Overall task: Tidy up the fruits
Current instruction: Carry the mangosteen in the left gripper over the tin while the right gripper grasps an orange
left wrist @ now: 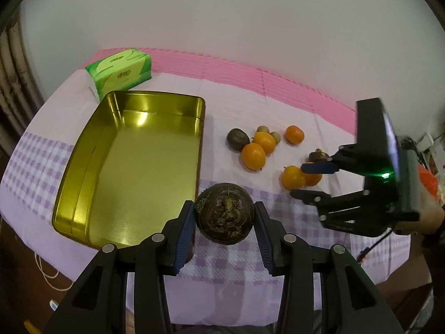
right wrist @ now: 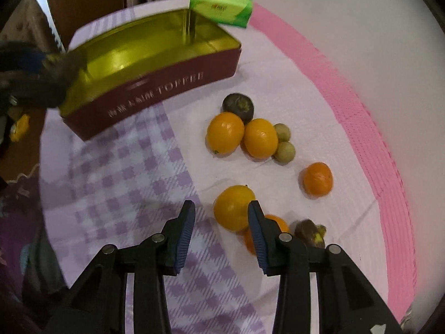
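left gripper [left wrist: 224, 217]: dark round fruit [left wrist: 224, 213] being clamped between pads, beside gold tin [left wrist: 83, 167] on its left | right gripper [right wrist: 221, 214]: jaws apart, nothing being gripped, oranges [right wrist: 233, 207] lying just ahead, right of centre

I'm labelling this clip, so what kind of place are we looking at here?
Probably a home, likely a dining or side table against a plain wall: a checked tablecloth, an opened toffee tin, a green tissue pack and loose oranges all point to a household.
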Available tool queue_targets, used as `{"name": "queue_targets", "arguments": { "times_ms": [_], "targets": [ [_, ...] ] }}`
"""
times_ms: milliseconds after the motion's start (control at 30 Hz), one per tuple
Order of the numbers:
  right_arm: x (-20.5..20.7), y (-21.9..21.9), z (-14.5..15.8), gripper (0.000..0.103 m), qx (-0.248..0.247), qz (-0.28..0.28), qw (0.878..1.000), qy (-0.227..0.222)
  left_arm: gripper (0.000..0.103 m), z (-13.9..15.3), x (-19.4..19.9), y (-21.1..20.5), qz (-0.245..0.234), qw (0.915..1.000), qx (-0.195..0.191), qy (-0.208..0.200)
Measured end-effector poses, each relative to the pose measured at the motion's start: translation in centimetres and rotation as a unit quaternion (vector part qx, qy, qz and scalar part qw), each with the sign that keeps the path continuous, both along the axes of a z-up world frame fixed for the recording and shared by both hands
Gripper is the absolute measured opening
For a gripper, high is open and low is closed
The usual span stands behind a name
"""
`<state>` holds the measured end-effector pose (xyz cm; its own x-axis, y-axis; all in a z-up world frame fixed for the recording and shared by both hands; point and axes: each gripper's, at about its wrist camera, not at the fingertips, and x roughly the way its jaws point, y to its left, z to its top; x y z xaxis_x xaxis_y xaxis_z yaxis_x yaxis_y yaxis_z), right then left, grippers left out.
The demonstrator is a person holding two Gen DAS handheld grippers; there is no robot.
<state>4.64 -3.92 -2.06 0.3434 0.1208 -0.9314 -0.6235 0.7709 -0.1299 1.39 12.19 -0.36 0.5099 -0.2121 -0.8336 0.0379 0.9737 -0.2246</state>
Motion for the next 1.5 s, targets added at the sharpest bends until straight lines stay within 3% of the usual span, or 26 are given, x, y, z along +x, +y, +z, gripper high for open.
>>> {"name": "queue_targets", "arguments": {
  "times_ms": [100, 133, 233, 367, 533, 700, 867, 1000, 1167, 1367, 1500],
  "targets": [
    [0.9, 0.2, -0.4, 0.038, -0.023, 0.002, 1.000, -0.007, 0.043, -0.2, 0.1, 0.3, 0.005, 1.0000, -0.003, 0.004],
    [1.2, 0.1, -0.2, 0.023, -0.017, -0.002, 1.000, -0.006, 0.043, -0.3, 0.2, 0.5, 0.007, 1.0000, -0.004, 0.006],
    [1.4, 0.0, 0.3, 0.016, -0.012, -0.002, 1.000, -0.010, 0.043, -0.5, 0.2, 0.9, 0.012, 0.9999, -0.005, 0.008],
    [1.1, 0.2, 0.2, 0.019, -0.014, -0.001, 0.999, -0.030, 0.043, -1.0, 0.3, 1.2, 0.017, 0.9996, -0.014, 0.020],
    [2.2, -0.1, -0.4, 0.037, -0.016, -0.022, 0.999, -0.016, 0.043, -1.0, 0.2, 0.7, 0.016, 0.9997, -0.008, 0.017],
    [2.8, 0.0, -1.9, 0.035, -0.032, -0.021, 0.999, 0.011, 0.043, -1.0, 0.3, 0.9, 0.017, 0.9997, -0.006, 0.016],
    [1.7, 0.4, -1.3, 0.034, -0.015, -0.019, 1.000, -0.010, 0.043, -1.2, 0.7, 1.9, 0.027, 0.9993, -0.017, 0.022],
    [-2.1, 0.6, 2.1, 0.034, 0.081, -0.037, 0.995, -0.055, 0.043, -0.1, 1.5, 4.6, 0.046, 0.9988, -0.018, 0.009],
    [-6.5, 0.1, 3.8, 0.034, 0.167, -0.069, 0.980, -0.082, 0.043, 0.2, 3.7, 7.3, 0.054, 0.9985, 0.009, 0.004],
    [-8.6, -1.1, 5.2, 0.034, 0.224, -0.100, 0.964, -0.098, 0.043, -2.1, 8.1, 7.7, 0.016, 0.9965, 0.081, 0.013],
    [-8.9, -1.3, 6.1, 0.034, 0.231, -0.106, 0.961, -0.110, 0.043, -3.6, 10.2, 7.8, 0.004, 0.9933, 0.115, 0.009]
  ]
}}
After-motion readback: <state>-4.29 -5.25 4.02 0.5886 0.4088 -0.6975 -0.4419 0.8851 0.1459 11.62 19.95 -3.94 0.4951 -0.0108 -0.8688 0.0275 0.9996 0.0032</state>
